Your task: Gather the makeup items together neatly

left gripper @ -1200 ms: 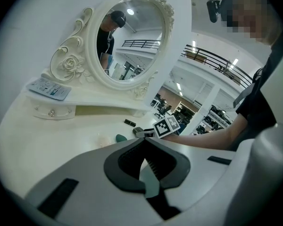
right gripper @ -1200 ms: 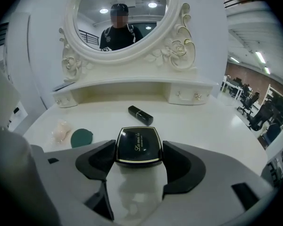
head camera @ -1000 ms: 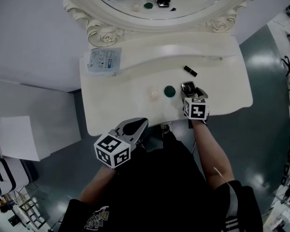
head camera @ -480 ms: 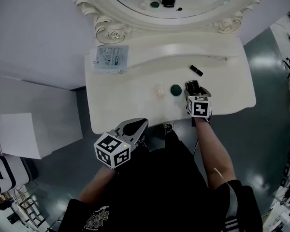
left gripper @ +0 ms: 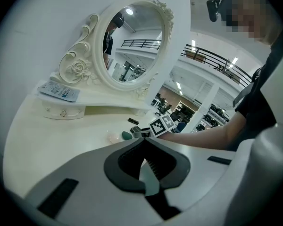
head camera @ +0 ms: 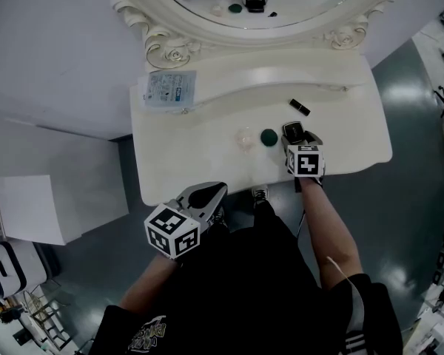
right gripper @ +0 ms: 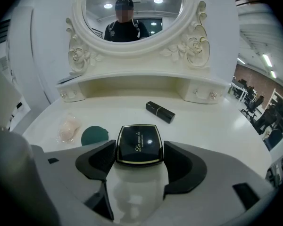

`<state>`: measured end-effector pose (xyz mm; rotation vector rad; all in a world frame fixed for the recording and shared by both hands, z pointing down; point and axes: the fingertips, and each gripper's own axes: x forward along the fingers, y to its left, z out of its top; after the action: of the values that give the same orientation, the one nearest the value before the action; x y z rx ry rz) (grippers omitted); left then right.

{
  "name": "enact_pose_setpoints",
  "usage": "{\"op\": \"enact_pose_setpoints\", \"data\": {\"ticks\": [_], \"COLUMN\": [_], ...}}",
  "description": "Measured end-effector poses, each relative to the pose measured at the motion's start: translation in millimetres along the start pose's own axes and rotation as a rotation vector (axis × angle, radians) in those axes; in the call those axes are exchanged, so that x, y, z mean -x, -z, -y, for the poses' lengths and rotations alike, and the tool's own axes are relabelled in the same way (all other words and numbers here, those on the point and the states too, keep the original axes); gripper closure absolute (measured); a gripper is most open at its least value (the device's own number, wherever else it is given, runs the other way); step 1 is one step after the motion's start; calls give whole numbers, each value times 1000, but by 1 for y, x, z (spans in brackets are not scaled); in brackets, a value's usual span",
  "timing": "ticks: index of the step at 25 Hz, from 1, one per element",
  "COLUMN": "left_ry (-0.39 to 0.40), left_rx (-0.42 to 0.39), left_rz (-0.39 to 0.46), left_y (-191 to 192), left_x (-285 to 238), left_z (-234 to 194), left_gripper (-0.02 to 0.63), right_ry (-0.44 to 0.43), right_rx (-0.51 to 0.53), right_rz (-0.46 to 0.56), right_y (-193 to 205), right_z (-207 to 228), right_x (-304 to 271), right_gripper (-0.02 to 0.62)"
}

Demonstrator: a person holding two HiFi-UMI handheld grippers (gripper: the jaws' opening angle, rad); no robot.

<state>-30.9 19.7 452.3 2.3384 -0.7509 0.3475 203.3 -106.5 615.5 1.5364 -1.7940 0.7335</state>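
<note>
A white desk with a curved front stands on a glossy grey floor. At its back, a raised shelf carries an oval mirror in a carved, rose-scrolled frame. A white box sits well apart.

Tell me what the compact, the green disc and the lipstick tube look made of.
The compact: likely hard plastic, glossy black with a thin gold-tone rim; its lid mirrors a light spot. The green disc: looks soft and matte, perhaps a sponge or velour puff; no shine at all. The lipstick tube: probably plastic or lacquered metal, semi-gloss black; a faint sheen runs along its top.
</note>
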Motion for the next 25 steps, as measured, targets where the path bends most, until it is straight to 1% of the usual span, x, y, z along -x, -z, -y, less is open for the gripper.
{"op": "enact_pose_setpoints", "data": {"ticks": [5, 7, 9, 11, 13, 19, 25], "left_ry": [7, 13, 18, 18, 11, -35, -89], "left_rx": [0, -1, -4, -2, 6, 46, 84], "left_rz": [2, 4, 8, 14, 20, 30, 36], "left_y": [1, 0, -2, -4, -5, -3, 0], "left_x": [-4, -8, -12, -16, -19, -29, -44], "left_z": [3, 6, 9, 11, 11, 6, -1], "left_gripper": [598, 598, 598, 598, 598, 598, 598], "right_ry": [-32, -37, -40, -50, -79, -176, -243], "right_rx": [-2, -2, 23, 70, 117, 216, 284], "right_rz": [87, 121, 138, 127, 98, -2, -44], "right_y": [-21, -33, -45, -52, -55, -57, -59], "right_z": [-1, 6, 17, 31, 42, 60, 55], "right_x": [22, 29, 30, 25, 16, -17, -44], "right_gripper": [276, 278, 281, 294, 345, 364, 394]}}
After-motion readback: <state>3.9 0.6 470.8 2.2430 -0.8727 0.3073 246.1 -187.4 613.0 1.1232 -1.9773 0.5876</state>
